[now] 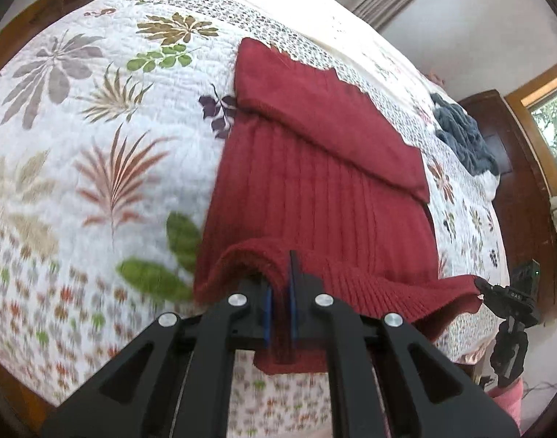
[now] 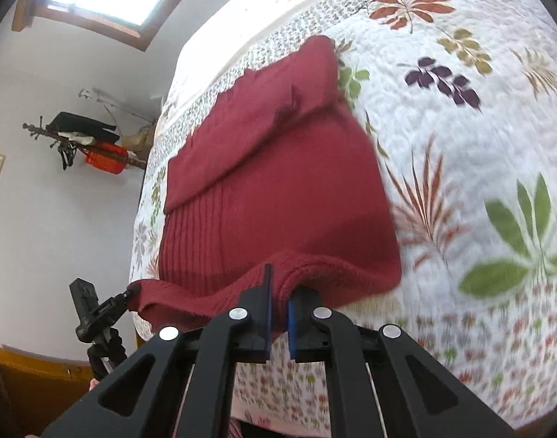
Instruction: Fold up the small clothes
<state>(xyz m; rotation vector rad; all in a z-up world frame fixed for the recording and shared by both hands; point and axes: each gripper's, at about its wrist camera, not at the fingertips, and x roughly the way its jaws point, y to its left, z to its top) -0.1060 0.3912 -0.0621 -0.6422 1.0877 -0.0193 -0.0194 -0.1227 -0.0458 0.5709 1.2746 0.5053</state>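
Note:
A dark red ribbed knit sweater (image 1: 315, 182) lies on the floral quilt, a sleeve folded across its far part. My left gripper (image 1: 281, 284) is shut on the sweater's near hem at its left corner, and the hem is lifted off the quilt. In the right wrist view the same sweater (image 2: 278, 189) spreads ahead, and my right gripper (image 2: 279, 292) is shut on the near hem at the right corner. Each gripper shows in the other's view at the far end of the hem: the right gripper (image 1: 497, 292) and the left gripper (image 2: 121, 297).
The white quilt (image 1: 96, 127) with leaf prints covers the whole bed. A dark blue-grey knit garment (image 1: 464, 135) is heaped near the bed's far right edge. Dark wooden furniture (image 1: 515, 182) stands beyond it. A coat rack (image 2: 85, 142) hangs on the wall.

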